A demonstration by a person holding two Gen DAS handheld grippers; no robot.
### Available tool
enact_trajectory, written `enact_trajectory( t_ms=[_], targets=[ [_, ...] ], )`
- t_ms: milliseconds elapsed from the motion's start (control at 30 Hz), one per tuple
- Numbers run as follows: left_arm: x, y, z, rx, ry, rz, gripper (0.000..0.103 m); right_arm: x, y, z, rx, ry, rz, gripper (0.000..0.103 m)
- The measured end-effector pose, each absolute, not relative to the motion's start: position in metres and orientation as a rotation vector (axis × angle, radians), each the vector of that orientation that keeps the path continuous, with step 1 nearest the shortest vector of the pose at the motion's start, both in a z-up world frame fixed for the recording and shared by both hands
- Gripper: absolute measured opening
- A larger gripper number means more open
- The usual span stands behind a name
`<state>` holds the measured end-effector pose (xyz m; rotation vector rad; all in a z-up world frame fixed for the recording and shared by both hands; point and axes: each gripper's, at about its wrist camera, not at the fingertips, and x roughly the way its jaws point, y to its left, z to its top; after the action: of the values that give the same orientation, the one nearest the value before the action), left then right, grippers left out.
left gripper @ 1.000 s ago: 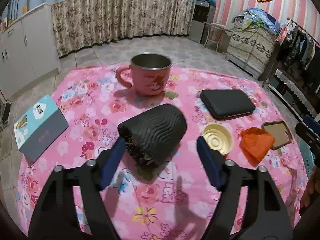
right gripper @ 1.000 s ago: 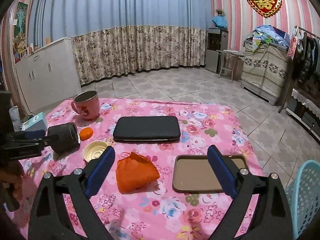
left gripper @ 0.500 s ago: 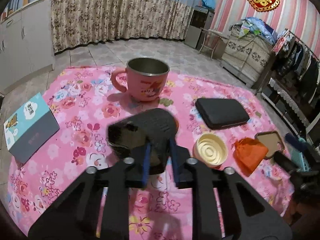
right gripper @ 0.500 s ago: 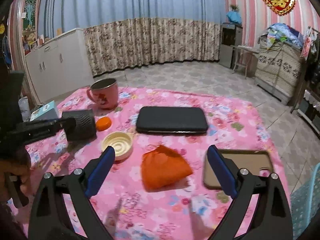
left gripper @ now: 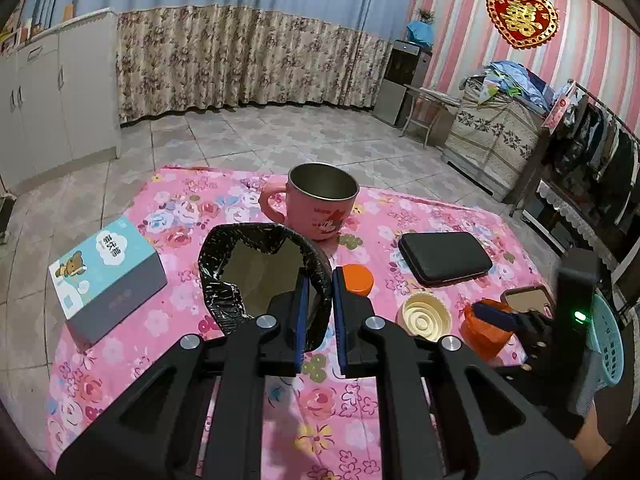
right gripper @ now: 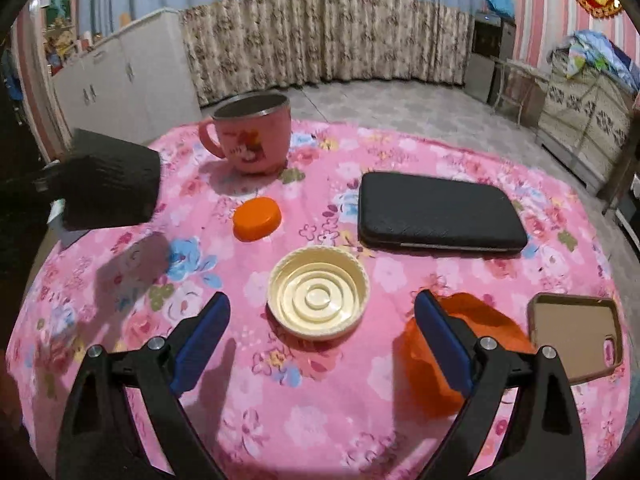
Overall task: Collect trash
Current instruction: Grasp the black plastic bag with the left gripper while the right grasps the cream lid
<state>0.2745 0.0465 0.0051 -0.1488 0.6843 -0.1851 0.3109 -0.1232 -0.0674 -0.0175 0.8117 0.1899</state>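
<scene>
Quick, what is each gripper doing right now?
Left gripper: jaws have just closed, pinching the rim of the black bin.
Right gripper: open, holding nothing, either side of the cream lid.

Pink striped walls (left gripper: pixel 596 60), tiled floor (left gripper: pixel 256 136), floral curtain (left gripper: pixel 240 64)

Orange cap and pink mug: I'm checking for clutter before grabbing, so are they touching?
Apart. In the right wrist view, the orange cap lies on the cloth in front of the pink mug, with a strip of flowered cloth between them.
</scene>
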Motion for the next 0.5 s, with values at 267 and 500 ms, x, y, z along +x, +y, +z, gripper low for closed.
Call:
enact_trajectory(
  t_ms=[267, 500],
  targets=[
    [0.273, 0.049, 0.008, -0.161, 0.674, -0.190, 0.010, 0.320, -0.111, -0.082, -0.044, 0.844, 0.184, 0.061],
    [0.267, 0.042, 0.014, -0.139, 0.658, -0.206, 0.010, 0.290, -0.128, -0.037, -0.011, 0.712, 0.219, 0.061]
  ],
)
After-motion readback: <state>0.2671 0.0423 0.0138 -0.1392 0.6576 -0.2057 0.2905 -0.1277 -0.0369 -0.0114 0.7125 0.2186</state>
